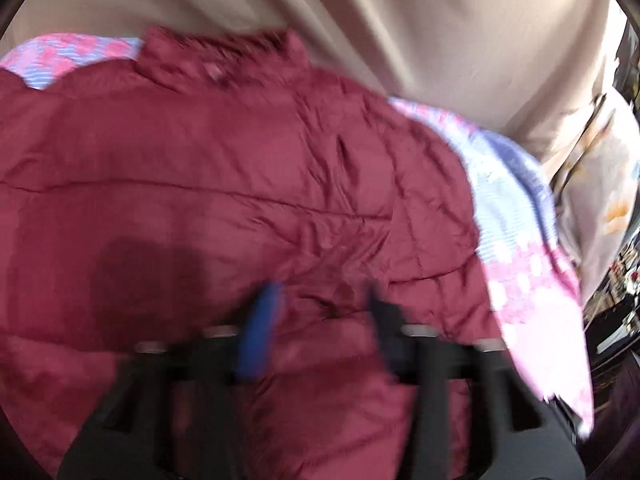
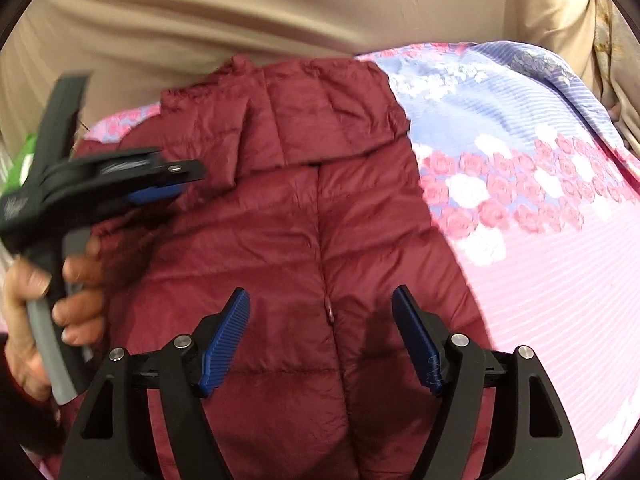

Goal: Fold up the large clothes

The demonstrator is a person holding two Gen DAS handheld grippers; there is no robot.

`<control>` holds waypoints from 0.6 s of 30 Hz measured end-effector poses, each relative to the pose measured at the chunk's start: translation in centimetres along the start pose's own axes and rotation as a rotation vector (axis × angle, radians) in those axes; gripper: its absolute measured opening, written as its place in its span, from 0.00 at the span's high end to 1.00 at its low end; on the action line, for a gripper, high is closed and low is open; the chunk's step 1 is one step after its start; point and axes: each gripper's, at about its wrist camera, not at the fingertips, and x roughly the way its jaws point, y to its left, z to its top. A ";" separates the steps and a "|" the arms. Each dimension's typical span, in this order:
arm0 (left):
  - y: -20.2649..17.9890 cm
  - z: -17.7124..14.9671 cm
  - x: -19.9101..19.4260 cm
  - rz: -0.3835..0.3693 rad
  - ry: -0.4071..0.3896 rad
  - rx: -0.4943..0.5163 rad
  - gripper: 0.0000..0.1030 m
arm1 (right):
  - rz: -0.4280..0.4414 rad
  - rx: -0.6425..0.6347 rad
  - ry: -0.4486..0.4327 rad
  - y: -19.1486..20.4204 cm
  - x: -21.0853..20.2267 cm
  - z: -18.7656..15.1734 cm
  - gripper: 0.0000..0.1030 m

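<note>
So the maroon puffer jacket (image 2: 304,240) is laid out front-up on a bed, on top of a pink and blue floral bedsheet (image 2: 540,208), collar toward the far side by the beige curtain (image 2: 240,12). One sleeve looks like it's folded in across the chest up near the collar, though the cloth is bunched there so I wouldn't swear to it.

Right gripper (image 2: 322,336) hovers over the lower front near the zipper, fingers spread wide with nothing between them. Left gripper (image 1: 320,320) is in a blurry shot; its fingers look parted over the jacket and I can't see any fabric pinched. From the right wrist camera you can see the person's left hand (image 2: 52,292) on its handle, off to the jacket's left side.

My read: the sleeves and sides are being tucked in, and nothing is gripped right now. The next move probably calls for pinching the hem or a side edge with both grippers and carrying it over evenly, since puffy fabric springs back.
</note>
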 end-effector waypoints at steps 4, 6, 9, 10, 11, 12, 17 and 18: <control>3.7 -0.5 -7.6 0.032 -0.122 0.009 0.10 | 0.101 0.038 0.014 -0.5 -1.0 4.1 0.24; 6.9 -0.7 -10.1 0.079 -0.130 -0.039 0.10 | 0.164 0.069 0.041 -0.3 -0.1 6.1 0.22; 11.8 -1.5 -12.2 0.097 -0.125 -0.183 0.10 | 0.210 0.119 0.086 0.5 2.7 8.5 0.22; 13.4 -1.9 -12.6 0.090 -0.122 -0.232 0.10 | 0.209 0.121 0.093 0.9 3.5 8.9 0.22; 15.6 -2.5 -13.4 0.087 -0.123 -0.299 0.10 | 0.217 0.119 0.108 1.5 4.6 9.3 0.22; 17.2 -2.7 -14.0 0.087 -0.128 -0.340 0.10 | 0.229 0.116 0.123 2.1 5.7 9.5 0.22; 21.5 -3.6 -15.7 0.088 -0.140 -0.446 0.10 | 0.208 0.086 0.185 5.1 9.9 9.2 0.30; 21.8 -3.6 -15.8 0.074 -0.142 -0.452 0.10 | 0.205 0.086 0.193 5.7 10.6 9.1 0.36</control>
